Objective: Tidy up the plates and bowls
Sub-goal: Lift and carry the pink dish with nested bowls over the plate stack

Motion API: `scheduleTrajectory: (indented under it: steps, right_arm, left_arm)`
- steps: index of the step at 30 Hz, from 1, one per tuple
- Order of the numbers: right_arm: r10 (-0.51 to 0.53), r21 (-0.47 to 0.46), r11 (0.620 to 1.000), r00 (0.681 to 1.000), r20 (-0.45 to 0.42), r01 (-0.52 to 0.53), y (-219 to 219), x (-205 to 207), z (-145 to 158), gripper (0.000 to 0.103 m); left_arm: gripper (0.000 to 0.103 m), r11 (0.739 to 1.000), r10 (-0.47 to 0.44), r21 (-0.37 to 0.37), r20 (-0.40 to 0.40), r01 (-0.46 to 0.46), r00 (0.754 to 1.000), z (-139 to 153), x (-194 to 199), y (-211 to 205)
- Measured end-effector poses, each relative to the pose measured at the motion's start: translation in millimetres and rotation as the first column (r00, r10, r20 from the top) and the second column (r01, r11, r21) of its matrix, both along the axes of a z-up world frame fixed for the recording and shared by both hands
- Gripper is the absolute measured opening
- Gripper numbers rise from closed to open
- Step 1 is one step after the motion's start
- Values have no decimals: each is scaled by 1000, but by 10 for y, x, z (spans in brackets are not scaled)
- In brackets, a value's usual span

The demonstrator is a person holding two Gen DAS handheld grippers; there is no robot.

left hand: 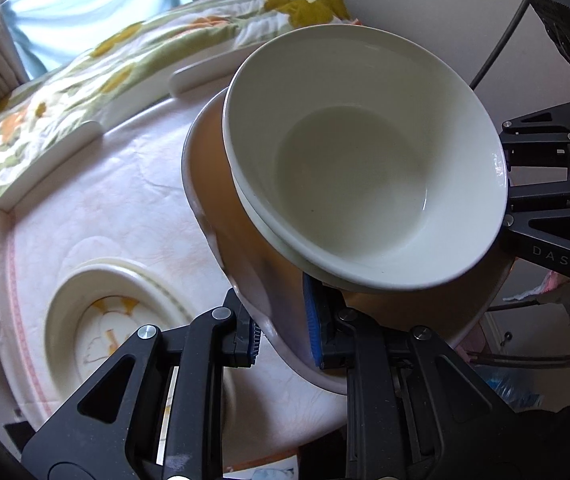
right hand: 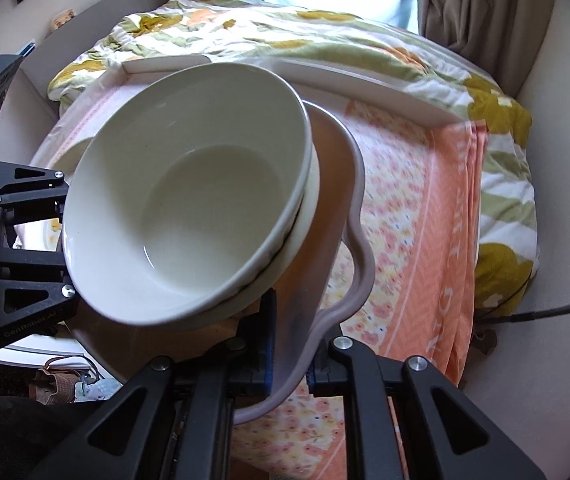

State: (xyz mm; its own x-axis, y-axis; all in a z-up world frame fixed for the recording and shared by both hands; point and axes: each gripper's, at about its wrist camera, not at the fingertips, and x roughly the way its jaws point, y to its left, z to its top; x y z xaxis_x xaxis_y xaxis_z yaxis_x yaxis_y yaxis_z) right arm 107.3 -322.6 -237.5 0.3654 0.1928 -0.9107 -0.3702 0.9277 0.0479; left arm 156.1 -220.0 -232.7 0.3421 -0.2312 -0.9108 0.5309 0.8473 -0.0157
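- Two tools carry one load: our left tool [left hand: 285, 334] and right tool [right hand: 289, 350] are each clamped on opposite edges of the wavy-rimmed plate [left hand: 213, 184].
- Just beyond both tools, two nested white bowls [left hand: 365, 160] sit on that plate, tilted.
- Below and left of the left tool, we see another plate [left hand: 65, 304] on the cloth-covered desk [left hand: 125, 184].

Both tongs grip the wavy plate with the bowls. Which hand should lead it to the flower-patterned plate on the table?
Left, probably. The flower-patterned plate lies just beside the left tongs; from the right tongs the stacked bowls mostly hide it.
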Motion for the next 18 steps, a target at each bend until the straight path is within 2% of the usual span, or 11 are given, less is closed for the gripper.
scheduleTrajectory:
  steps: [9,18]
  right_arm:
    - [10,9,1000,999,35,-11,646,-43,266,11]
    - [-27,42,999,1000,3,27,1440,-122,172,11]
  left_arm:
    - [16,1000,21,-2,43,-21,999,239,-118,731]
    - [16,1000,2,20,11,-2,1000,108,-209,1536]
